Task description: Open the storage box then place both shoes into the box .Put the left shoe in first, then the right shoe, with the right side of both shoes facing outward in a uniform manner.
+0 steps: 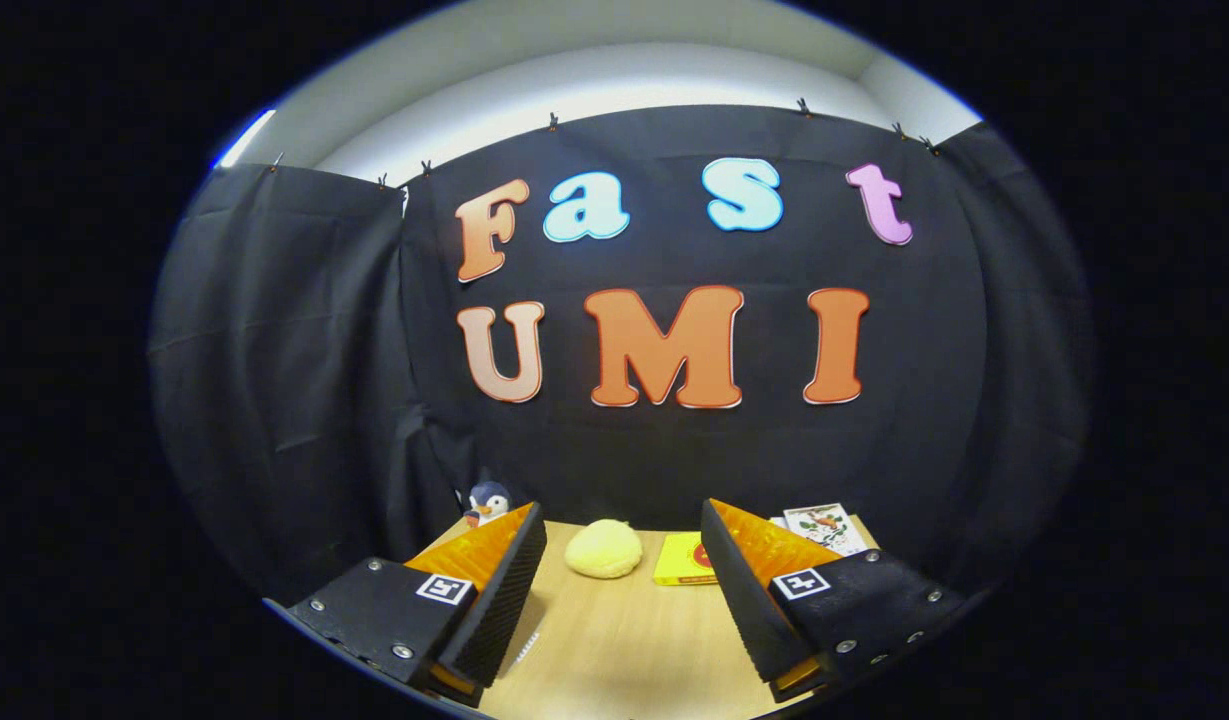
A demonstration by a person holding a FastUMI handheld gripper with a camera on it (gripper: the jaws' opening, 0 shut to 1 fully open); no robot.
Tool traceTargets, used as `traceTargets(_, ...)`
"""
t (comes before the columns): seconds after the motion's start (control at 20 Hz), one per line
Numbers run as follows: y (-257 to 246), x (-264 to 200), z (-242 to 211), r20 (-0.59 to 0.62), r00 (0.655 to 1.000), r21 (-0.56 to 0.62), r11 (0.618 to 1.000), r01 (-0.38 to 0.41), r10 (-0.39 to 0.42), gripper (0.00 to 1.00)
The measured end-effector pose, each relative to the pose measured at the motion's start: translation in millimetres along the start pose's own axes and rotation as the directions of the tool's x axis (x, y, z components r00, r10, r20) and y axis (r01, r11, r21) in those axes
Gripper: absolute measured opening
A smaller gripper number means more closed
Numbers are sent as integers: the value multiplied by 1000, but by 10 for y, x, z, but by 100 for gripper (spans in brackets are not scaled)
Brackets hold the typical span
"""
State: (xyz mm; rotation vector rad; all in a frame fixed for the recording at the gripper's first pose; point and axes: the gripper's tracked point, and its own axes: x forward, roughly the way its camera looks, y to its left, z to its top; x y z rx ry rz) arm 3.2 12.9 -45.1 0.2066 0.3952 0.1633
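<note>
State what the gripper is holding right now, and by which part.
Nothing is held. The gripper is open, its fingers wide apart over bare table; the yellow plush lies beyond them, untouched.

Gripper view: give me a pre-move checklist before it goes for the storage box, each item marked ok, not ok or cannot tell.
1. Fingers spread wide with nothing between them: ok.
2. Gripper free of any load: ok.
3. Table surface between the fingers bare: ok.
4. Storage box located: cannot tell; what lies ahead is a yellow soft lump, a yellow flat box, a penguin toy and a printed card.
5. Both shoes located, left one told from right: cannot tell.
6. Gripper aimed at the work: not ok; it faces the back wall, level with the table's far edge.
</note>
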Motion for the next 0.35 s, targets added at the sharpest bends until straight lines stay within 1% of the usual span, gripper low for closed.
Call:
traceTargets(0.2, -313, -239, 181, 79, 996, 14, 999, 32, -33, 94)
traceTargets(0.35, -482, -350, 259, 159, 986, 11, 998, 55, -56, 94)
